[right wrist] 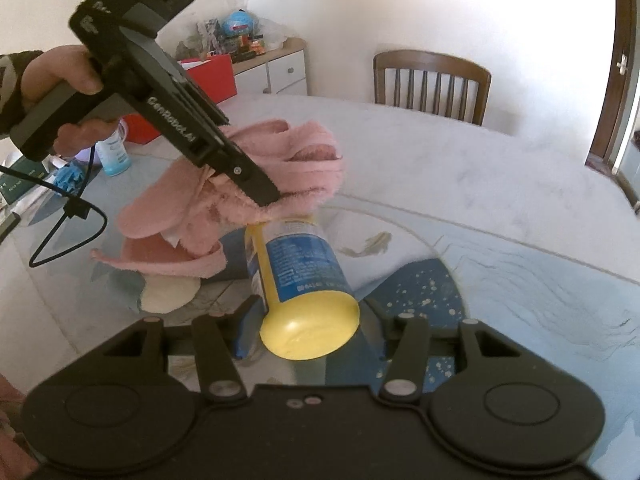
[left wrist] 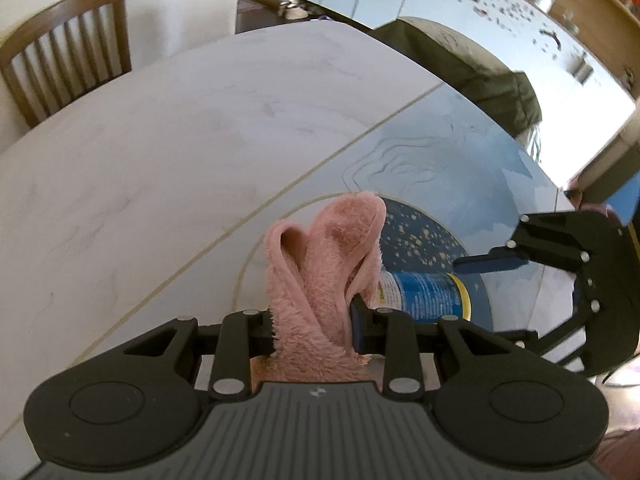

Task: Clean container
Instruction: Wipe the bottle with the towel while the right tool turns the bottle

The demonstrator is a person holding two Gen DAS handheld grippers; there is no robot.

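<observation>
Right wrist view: bottle (right wrist: 296,276) is gripped by right gripper (right wrist: 308,336), lengthwise away; cloth (right wrist: 256,184), clamped in left gripper (right wrist: 264,196), is pressed on its far end.

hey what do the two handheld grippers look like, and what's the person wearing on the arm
Both are black plastic. The left gripper has a pistol-style handle, white GenRobot.AI lettering along its body and a thin black cable looping below. The right gripper has linkage arms with silver pivot pins and blue finger pads. From its own camera, each shows a ribbed grey centre plate flanked by two round black housings. The sleeve at the left wrist is dark and patterned.
</observation>
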